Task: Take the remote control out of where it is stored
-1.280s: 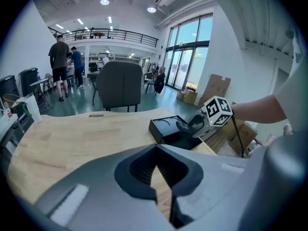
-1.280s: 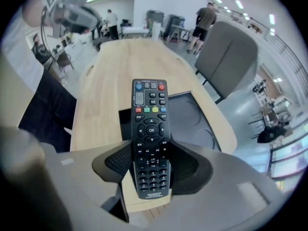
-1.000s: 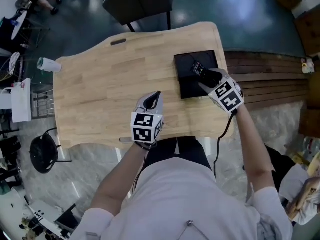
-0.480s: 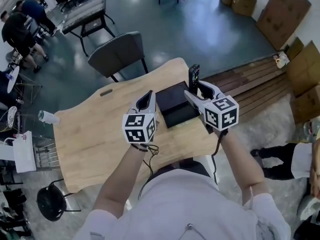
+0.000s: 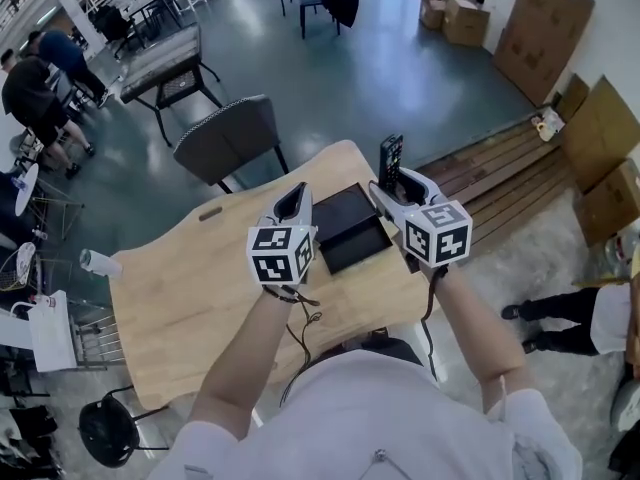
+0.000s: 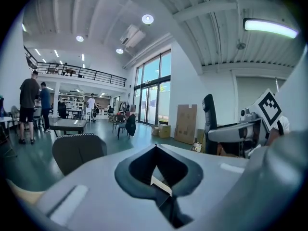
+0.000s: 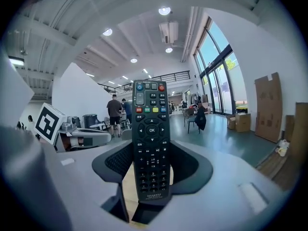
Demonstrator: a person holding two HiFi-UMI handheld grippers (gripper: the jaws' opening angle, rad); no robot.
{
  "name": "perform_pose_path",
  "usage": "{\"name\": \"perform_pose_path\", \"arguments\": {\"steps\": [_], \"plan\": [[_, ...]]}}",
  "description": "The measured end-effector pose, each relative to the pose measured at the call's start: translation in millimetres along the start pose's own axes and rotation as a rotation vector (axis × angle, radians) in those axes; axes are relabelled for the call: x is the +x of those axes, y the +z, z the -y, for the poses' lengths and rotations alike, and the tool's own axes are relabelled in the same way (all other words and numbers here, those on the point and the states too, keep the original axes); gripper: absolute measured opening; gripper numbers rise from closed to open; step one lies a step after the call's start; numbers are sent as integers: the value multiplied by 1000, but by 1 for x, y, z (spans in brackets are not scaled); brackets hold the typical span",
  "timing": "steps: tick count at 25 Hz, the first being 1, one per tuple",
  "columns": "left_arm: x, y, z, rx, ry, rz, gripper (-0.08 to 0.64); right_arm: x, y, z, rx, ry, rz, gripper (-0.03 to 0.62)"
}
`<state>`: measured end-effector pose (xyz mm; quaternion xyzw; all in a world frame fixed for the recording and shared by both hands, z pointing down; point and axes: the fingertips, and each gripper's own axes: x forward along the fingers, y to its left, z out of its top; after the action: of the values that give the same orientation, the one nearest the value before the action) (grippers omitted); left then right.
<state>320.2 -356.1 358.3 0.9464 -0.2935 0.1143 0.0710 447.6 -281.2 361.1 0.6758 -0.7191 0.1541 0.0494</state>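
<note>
The black remote control (image 5: 390, 156) stands upright above the table, its buttons facing the camera in the right gripper view (image 7: 151, 138). My right gripper (image 5: 394, 186) is shut on its lower end (image 7: 151, 179). Below it, on the wooden table (image 5: 200, 288), lies the flat black box (image 5: 350, 228). My left gripper (image 5: 297, 200) hovers beside the box, raised off the table, with its jaws shut and nothing between them (image 6: 155, 170). The left gripper view also shows the remote control (image 6: 208, 124) in the right gripper (image 6: 238, 130).
A dark chair (image 5: 228, 140) stands behind the table. A white cup (image 5: 98, 262) lies at the table's left edge. Wooden planks (image 5: 500, 158) and cardboard boxes (image 5: 545, 28) are on the floor to the right. People stand far left (image 5: 35, 98).
The right gripper has lifted the remote control out of the black box and holds it upright above the table. The left gripper also rose off the table. The head view tilted up.
</note>
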Motion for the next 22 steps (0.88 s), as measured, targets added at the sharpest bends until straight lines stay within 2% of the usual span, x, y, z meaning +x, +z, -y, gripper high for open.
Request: {"name": "perform_pose_path", "arguments": {"steps": [22], "plan": [[-3,1,2,-17,-8,4,0,-14,-7,8,22,-45,-20,259]]}}
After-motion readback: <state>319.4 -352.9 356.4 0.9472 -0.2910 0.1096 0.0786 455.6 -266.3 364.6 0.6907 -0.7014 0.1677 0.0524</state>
